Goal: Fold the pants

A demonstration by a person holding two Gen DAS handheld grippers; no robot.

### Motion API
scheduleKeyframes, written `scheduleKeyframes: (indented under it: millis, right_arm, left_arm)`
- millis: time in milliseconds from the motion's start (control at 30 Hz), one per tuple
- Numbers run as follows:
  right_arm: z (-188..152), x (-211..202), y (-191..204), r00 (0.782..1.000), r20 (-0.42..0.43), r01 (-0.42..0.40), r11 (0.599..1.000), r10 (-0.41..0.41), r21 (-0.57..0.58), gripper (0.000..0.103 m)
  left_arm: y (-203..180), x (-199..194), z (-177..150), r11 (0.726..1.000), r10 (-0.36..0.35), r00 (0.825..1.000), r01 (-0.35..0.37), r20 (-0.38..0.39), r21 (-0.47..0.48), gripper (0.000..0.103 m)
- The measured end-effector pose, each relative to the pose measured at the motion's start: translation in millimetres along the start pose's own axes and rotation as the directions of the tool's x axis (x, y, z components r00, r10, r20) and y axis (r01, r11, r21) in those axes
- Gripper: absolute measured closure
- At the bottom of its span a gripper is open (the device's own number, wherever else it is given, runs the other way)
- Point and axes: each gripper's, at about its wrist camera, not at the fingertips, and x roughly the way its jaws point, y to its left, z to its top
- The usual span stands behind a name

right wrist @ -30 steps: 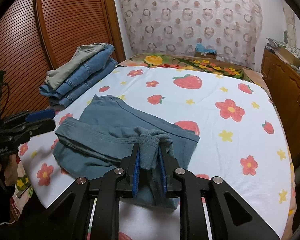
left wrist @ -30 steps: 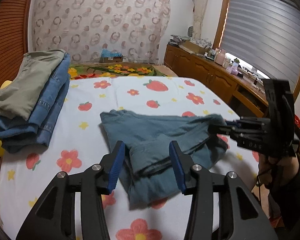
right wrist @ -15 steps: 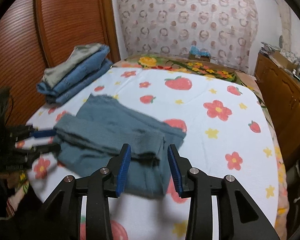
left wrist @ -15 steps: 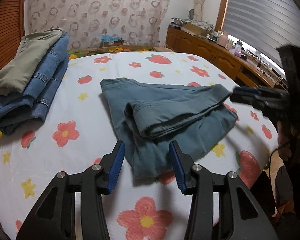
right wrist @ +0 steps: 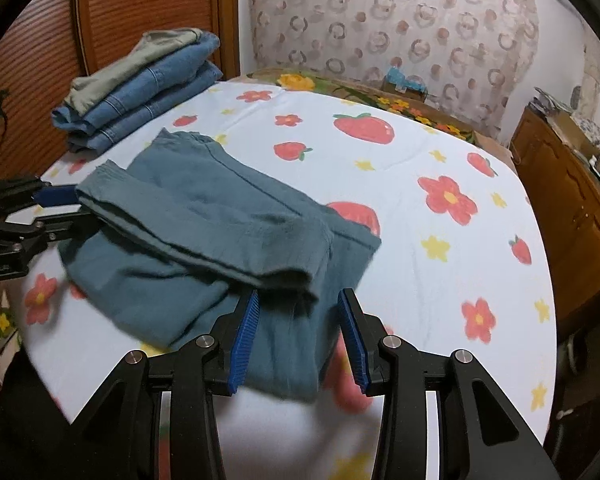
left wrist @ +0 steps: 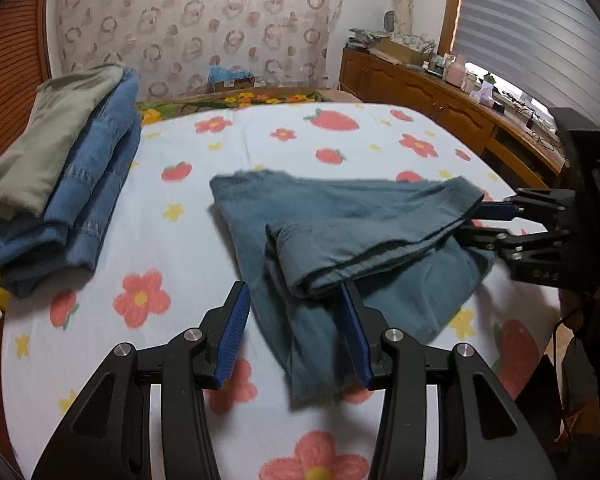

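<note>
**Teal pants folded on the flowered bed**

While both grippers stand with jaws spread wide and nothing clamped, the soft teal-blue cotton pants [left wrist: 352,236] lie folded on the bed's white sheet printed with red flowers and strawberries [left wrist: 188,240]. A doubled-over band lies across the top, wrinkled, its layered hem edges showing. The left gripper [left wrist: 296,332] is at one end of that band, the right gripper [right wrist: 298,334] at the other. A stack of folded blue jeans under an olive garment [right wrist: 148,84] sits well apart near the wooden wall.
</note>
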Motion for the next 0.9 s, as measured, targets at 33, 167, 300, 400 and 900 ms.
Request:
scheduleKeyframes:
  millis: [33,167,300,400,900]
  right_arm:
    - [3.8,2.9,0.6,1.000,-0.009,0.004,1.000,-0.004,-0.009,0.061]
    - [18.9,10.4,-0.9,0.999,-0.005,0.036,0.999,-0.036,-0.026,0.061]
    - [31.9,8.7,-10.5,0.996,0.053,0.071,0.997,-0.072,0.025,0.061]
    - [38.3,7.9,-22.5,0.994,0.079,0.074,0.994,-0.081,0.085,0.061]
    - [30.4,6.9,-34.5,0.996,0.089,-0.013,0.995,0.005,0.094,0.061]
  left_arm:
    - [-0.9,-0.6,4.1,1.000,0.002,1.000,-0.002,0.004,0.009,0.056]
    - [2.0,-1.6,19.3,1.000,0.016,0.999,-0.016,0.030,0.002,0.056]
    - [12.0,-0.6,29.6,0.997,0.064,0.996,-0.061,0.062,-0.046,0.056]
    - [19.0,-4.0,29.2,0.996,0.037,0.996,-0.030,0.077,-0.081,0.056]
    - [2.3,-11.3,14.3,0.999,-0.031,0.998,0.032,0.061,-0.025,0.056]
